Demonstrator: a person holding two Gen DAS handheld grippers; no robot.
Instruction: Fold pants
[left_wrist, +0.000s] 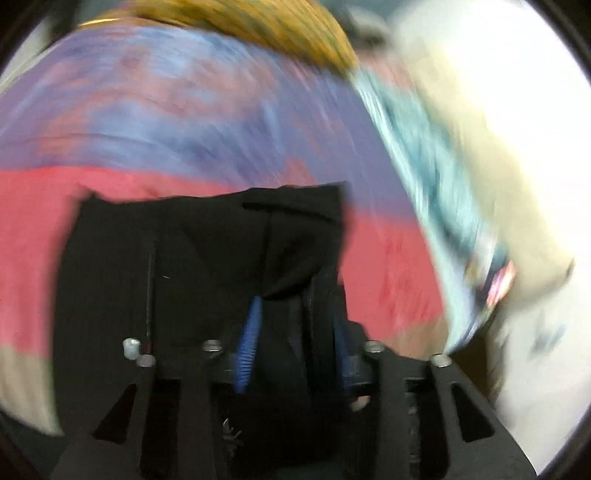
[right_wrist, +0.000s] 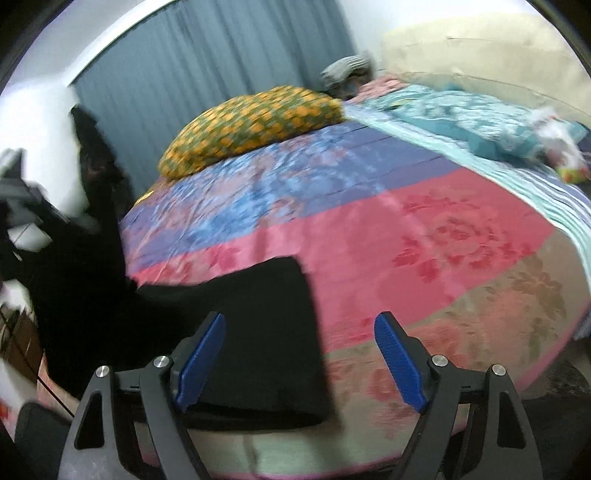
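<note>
The black pants fill the lower middle of the left wrist view, draped over and bunched between the blue pads of my left gripper, which is shut on the cloth. In the right wrist view the black pants lie on the near left part of the bed and rise in a dark mass at the far left. My right gripper hovers over the pants' right edge, open, with nothing pinched. Its left fingertip is over the black cloth, while its right fingertip is over the bedspread.
The bed carries a patchwork bedspread of pink, blue and purple. An orange patterned pillow lies at the far side. A teal striped blanket and a cream cushion lie at the right. Blue curtains hang behind.
</note>
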